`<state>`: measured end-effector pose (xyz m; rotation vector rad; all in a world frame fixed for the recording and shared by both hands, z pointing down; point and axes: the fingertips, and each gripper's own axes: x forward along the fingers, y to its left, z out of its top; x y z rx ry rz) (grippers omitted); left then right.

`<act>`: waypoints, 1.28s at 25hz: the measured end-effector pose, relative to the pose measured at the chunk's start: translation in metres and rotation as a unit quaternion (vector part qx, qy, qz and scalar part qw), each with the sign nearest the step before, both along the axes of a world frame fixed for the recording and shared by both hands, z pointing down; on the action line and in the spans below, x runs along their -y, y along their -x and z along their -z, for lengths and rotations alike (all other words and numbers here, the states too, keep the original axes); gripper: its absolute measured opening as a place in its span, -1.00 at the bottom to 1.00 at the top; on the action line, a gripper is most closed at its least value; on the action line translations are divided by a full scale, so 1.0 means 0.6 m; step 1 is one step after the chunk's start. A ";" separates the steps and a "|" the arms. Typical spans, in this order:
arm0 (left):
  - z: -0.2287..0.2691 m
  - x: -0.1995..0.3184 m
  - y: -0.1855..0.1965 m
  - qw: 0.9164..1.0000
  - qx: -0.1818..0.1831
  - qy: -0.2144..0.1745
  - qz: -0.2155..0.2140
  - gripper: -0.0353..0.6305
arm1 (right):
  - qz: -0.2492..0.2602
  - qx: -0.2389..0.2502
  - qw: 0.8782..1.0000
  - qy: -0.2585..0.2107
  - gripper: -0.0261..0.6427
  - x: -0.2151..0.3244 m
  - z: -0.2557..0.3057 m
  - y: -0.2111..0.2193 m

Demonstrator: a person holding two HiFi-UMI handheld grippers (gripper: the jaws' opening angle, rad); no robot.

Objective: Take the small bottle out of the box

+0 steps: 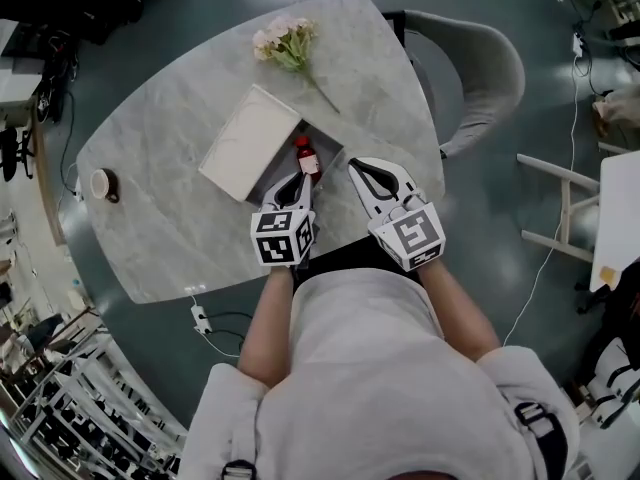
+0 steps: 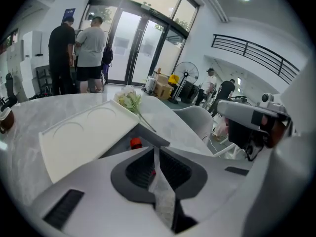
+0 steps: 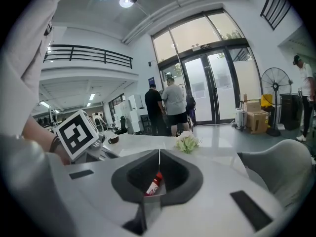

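- The small bottle with a red cap and a pale label (image 1: 305,158) lies on its side in the dark tray of the open box (image 2: 148,135). The box's flat white lid (image 1: 250,143) is folded out to the left of it on the grey-veined marble table (image 1: 160,188).
- Nothing of the removal is done yet: the bottle looks to rest inside the box, though the tray's edges are hard to trace from above.
- The left gripper (image 2: 155,151) has its jaws pressed together with nothing between them, its tips just short of the bottle.
- The right gripper (image 3: 159,153) is likewise closed and empty; the bottle shows only through the hollow behind its tips.
- Still to do: open a gripper, close it on the bottle, lift it clear.
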<state>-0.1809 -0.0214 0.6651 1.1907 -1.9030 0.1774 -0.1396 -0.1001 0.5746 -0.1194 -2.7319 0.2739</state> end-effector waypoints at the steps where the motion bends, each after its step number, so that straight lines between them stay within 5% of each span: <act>1: -0.005 0.002 0.001 1.000 -0.005 0.001 0.000 -0.82 | -0.002 -0.002 1.000 0.000 -0.84 0.002 0.000 0.000; 8: -0.046 -0.002 0.012 0.996 -0.072 -0.006 0.048 -0.80 | -0.017 -0.018 1.000 -0.002 -0.84 0.012 -0.011 -0.010; 11: -0.069 -0.002 0.013 0.993 -0.105 0.002 0.056 -0.46 | -0.021 -0.022 1.000 -0.003 -0.84 0.017 -0.017 -0.011; 26: -0.144 0.021 0.034 0.978 -0.182 0.039 0.092 -0.19 | -0.019 -0.036 0.999 0.011 -0.84 0.016 -0.042 0.004; 32: -0.170 0.030 0.034 0.976 -0.187 0.075 0.083 -0.18 | -0.030 -0.041 0.999 0.007 -0.84 0.037 -0.048 0.004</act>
